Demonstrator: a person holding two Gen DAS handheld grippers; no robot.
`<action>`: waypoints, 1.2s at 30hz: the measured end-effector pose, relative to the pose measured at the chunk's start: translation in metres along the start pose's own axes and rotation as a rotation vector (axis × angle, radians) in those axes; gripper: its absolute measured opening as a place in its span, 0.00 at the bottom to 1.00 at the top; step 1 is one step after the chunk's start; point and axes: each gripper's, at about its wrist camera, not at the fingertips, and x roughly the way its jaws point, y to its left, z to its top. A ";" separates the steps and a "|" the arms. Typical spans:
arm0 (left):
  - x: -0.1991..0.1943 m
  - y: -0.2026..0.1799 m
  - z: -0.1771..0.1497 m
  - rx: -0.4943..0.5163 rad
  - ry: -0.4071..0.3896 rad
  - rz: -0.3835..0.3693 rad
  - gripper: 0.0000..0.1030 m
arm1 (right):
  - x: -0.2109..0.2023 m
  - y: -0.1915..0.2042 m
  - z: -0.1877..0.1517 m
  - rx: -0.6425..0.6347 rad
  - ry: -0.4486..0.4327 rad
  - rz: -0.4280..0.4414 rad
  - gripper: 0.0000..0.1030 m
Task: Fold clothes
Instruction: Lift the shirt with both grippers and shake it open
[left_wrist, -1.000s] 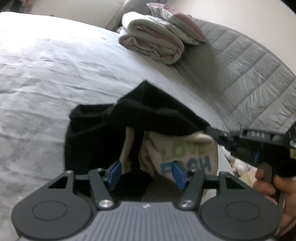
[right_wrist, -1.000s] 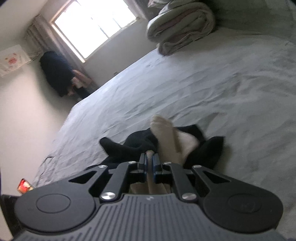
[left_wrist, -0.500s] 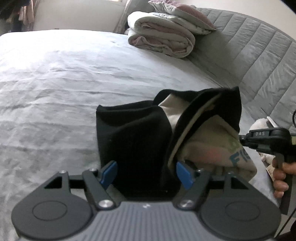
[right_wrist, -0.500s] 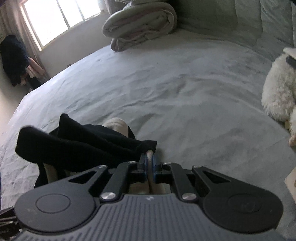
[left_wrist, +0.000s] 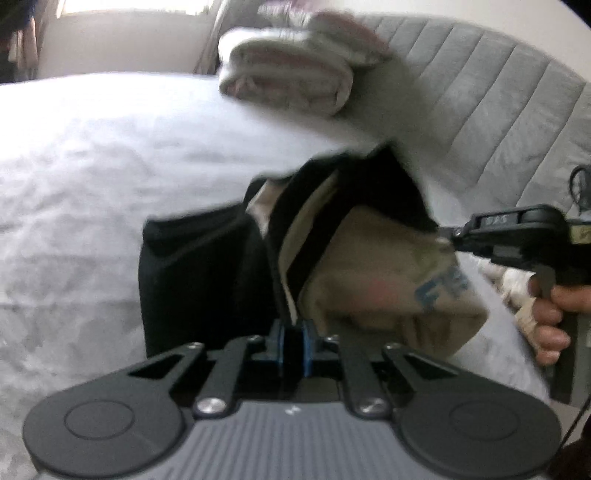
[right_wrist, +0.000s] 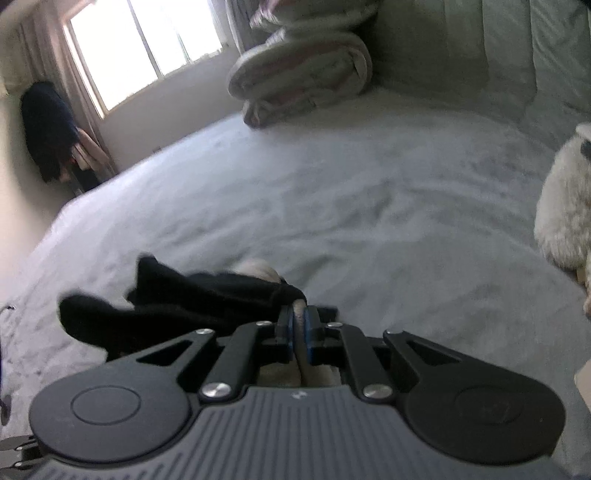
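Black-and-beige garment (left_wrist: 332, 266) hangs lifted off the grey bed (left_wrist: 92, 177), stretched between both tools. Left gripper (left_wrist: 293, 347): jaws were wide apart a second ago, now clamped on the near hem. Right gripper (right_wrist: 300, 332): jaws still pinched on beige fabric at right. Far: folded duvet (left_wrist: 288, 79) by the headboard (left_wrist: 480, 110), unchanged.

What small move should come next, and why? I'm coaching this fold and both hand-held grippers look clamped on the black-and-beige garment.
Probably draw the two grips apart to stretch the edge flat. The left hand-held gripper is shut on the garment at its near edge, and the right hand-held gripper pinches its beige cloth. The garment hangs bunched between them over the bed, so no clean fold line shows yet.
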 end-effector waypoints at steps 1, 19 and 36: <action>-0.008 0.000 0.002 -0.004 -0.031 -0.005 0.09 | -0.004 0.004 0.002 -0.005 -0.020 0.010 0.08; -0.124 0.068 0.011 -0.185 -0.426 0.059 0.08 | -0.029 0.074 -0.002 -0.173 0.030 0.175 0.08; -0.150 0.133 -0.011 -0.359 -0.324 0.199 0.08 | -0.003 0.118 -0.028 -0.295 0.218 0.333 0.52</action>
